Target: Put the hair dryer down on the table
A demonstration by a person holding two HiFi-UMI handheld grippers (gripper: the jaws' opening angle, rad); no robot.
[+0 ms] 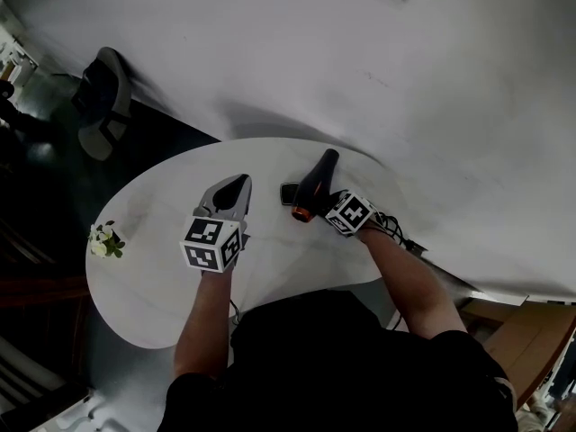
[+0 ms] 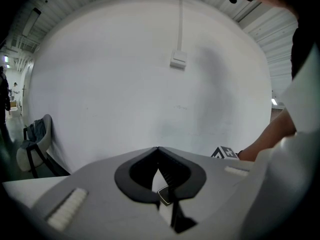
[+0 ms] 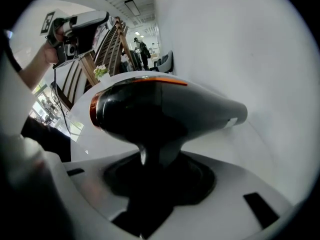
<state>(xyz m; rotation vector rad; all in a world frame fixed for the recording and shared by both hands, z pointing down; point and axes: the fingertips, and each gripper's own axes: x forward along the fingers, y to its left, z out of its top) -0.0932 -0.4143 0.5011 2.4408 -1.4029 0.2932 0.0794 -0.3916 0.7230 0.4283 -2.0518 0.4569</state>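
Hair dryer [image 1: 315,187] is over the far side of the table [image 1: 153,277] in the head view; I cannot confirm contact. My right tool [image 1: 335,203] points steeply down. I lower gently, body flat, and release only once it rests. Left gripper view: left tool [image 2: 158,150] pressed together, empty, nearly level. Right gripper view: right tool pinches the dryer's handle.

hair dryer [image 3: 165,111] handle hidden inside right tongs [image 3: 156,170]; dark object [image 1: 289,193] beside it too small to identify.

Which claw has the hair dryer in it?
The right claw, clamped on the hair dryer by its handle; the left claw is shut and empty.
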